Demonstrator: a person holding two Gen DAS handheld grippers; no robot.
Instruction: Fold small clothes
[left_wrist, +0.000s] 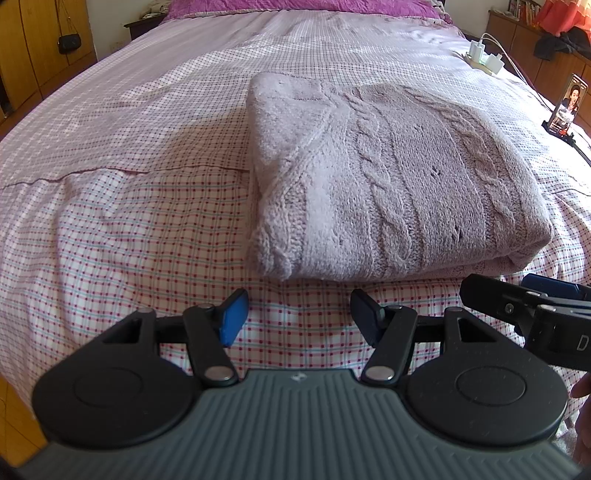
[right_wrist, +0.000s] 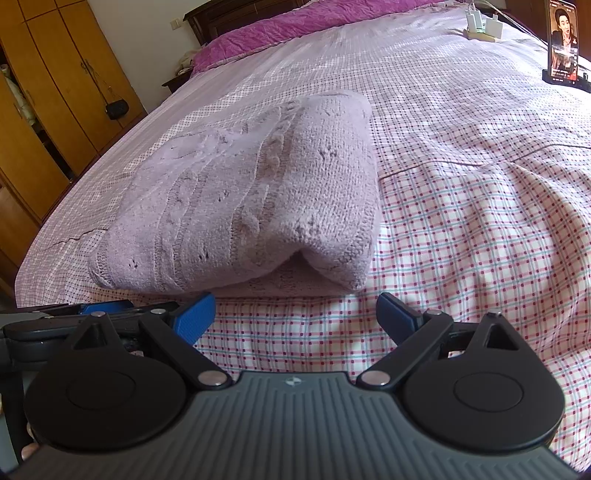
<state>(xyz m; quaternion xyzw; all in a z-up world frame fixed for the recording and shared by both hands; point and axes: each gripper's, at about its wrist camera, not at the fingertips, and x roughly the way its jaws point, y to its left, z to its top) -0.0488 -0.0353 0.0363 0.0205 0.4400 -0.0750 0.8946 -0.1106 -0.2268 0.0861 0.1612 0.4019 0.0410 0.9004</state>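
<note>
A pale lilac cable-knit sweater (left_wrist: 391, 192), folded into a thick rectangular bundle, lies on the pink-and-white checked bedsheet (left_wrist: 122, 229) just ahead of both tools. The left gripper (left_wrist: 299, 317) hangs above the sheet short of the bundle's near edge, its blue-padded jaws apart with only checked cloth showing between them. The right gripper (right_wrist: 295, 317) sits close beside it, jaws likewise spread and holding nothing, the knit's open folded end just beyond its tips. Far off to the right of the tongs, an upright phone with a lit screen (right_wrist: 563, 40) stands on the bed.
</note>
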